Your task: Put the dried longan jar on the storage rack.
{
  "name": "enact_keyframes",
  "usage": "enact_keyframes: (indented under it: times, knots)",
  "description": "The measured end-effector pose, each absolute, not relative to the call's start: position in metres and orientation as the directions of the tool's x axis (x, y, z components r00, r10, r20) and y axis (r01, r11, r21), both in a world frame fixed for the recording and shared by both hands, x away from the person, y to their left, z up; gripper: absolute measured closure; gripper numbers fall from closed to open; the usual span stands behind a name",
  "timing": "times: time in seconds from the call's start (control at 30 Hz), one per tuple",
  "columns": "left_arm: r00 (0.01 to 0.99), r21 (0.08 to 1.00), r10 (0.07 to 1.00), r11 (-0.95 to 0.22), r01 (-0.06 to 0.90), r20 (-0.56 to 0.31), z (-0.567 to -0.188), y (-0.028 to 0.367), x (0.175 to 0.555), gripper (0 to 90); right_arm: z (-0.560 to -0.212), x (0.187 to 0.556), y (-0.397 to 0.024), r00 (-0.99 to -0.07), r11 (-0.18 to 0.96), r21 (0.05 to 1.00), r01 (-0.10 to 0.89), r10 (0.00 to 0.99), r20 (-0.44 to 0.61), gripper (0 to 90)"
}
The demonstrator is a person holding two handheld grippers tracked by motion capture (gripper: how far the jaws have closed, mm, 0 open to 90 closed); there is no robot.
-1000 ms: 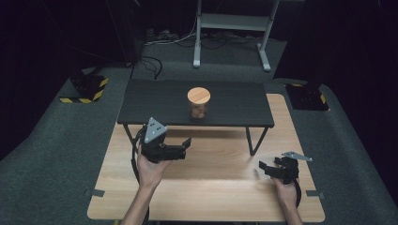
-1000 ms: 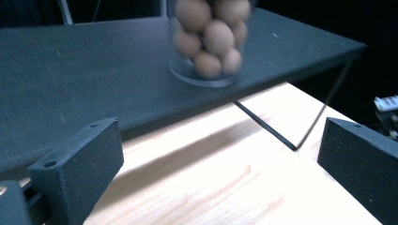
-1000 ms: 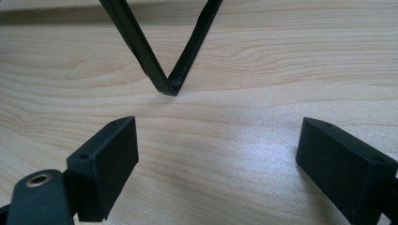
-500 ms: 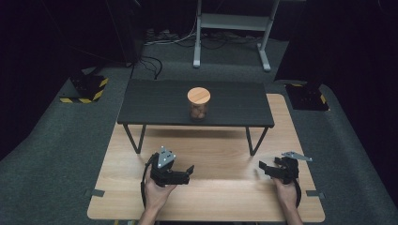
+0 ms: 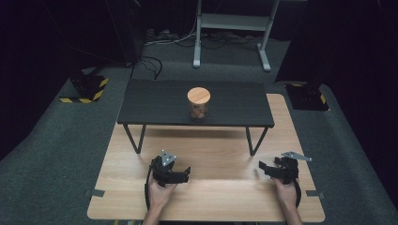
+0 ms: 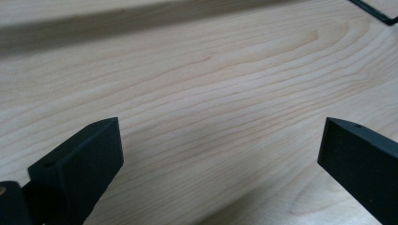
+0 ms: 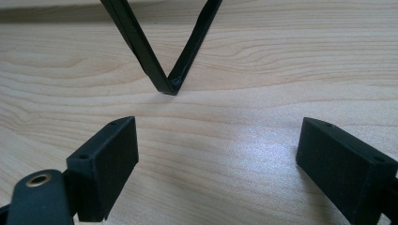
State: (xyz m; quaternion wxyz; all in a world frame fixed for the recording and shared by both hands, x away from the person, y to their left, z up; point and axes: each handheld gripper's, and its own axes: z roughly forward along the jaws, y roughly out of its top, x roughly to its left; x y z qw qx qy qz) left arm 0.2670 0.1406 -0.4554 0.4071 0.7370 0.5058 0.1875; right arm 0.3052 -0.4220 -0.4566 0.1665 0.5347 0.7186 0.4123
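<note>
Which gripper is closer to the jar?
Left. The left gripper sits just left of the jar, near the table's front; the right gripper is far off right.

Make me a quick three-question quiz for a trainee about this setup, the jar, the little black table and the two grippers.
1. True or false: the jar with the wooden lid stands on the black raised table.
2. Which gripper holds something? A) the left gripper B) the right gripper C) neither
3. Fill in: the V-shaped black leg seen in the right gripper view rests on the ____ tabletop.

Key
1. True. The jar stands near the middle of the black table.
2. C. In both gripper views the jaws stand wide apart with bare wood between them.
3. Wooden: light wood with visible grain.
</note>
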Motion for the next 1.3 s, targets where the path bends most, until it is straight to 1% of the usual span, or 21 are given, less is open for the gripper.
enact_keyframes:
  times: [0.13, 0.2, 0.27, 0.6, 1.3]
  knots:
    - [0.395, 0.775, 0.909, -0.153, 0.613, -0.133, -0.46, 0.14, 0.271, 0.6, -0.457, 0.305, -0.421, -0.368, 0.085, 0.771, 0.631, 0.908, 0.201, 12.5]
    - [0.38, 0.768, 0.913, -0.136, 0.626, -0.148, -0.462, 0.141, 0.273, 0.6, -0.457, 0.305, -0.421, -0.365, 0.078, 0.77, 0.633, 0.908, 0.207, 12.5]
    - [0.371, 0.773, 0.917, -0.128, 0.621, -0.147, -0.462, 0.141, 0.273, 0.6, -0.457, 0.305, -0.422, -0.364, 0.075, 0.771, 0.633, 0.907, 0.21, 12.5]
    - [0.346, 0.748, 0.924, -0.112, 0.654, -0.164, -0.461, 0.142, 0.279, 0.5, -0.457, 0.305, -0.423, -0.368, 0.075, 0.771, 0.633, 0.905, 0.214, 12.4]
    - [0.345, 0.748, 0.925, -0.112, 0.654, -0.163, -0.461, 0.141, 0.28, 0.8, -0.458, 0.305, -0.423, -0.373, 0.078, 0.771, 0.632, 0.903, 0.214, 12.5]
